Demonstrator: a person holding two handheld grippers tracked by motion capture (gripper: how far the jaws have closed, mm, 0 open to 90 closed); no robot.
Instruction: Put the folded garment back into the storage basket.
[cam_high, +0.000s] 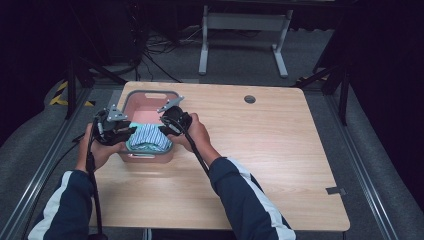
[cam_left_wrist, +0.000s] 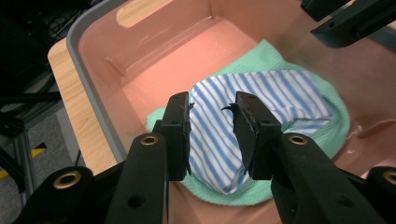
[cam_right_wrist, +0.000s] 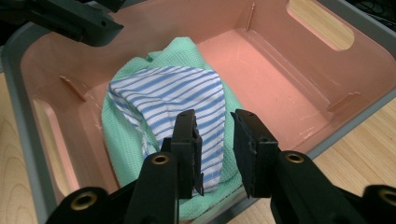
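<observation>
With both my left hand-held gripper (cam_left_wrist: 212, 123) and right hand-held gripper (cam_right_wrist: 215, 140) released above the striped cloth (cam_right_wrist: 187, 100), which lay on the green cloth (cam_left_wrist: 322, 135) inside the pink bin (cam_right_wrist: 299, 79), I judged the placing done and withdrawal next.

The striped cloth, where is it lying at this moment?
The striped cloth lies folded on a green cloth inside the pink bin, at the end near the person, on the table's left side in the high view.

striped cloth (cam_left_wrist: 252, 112) — blue-white, folded | atop green cloth (cam_left_wrist: 327, 135) (in pink bin (cam_left_wrist: 154, 70))
</observation>
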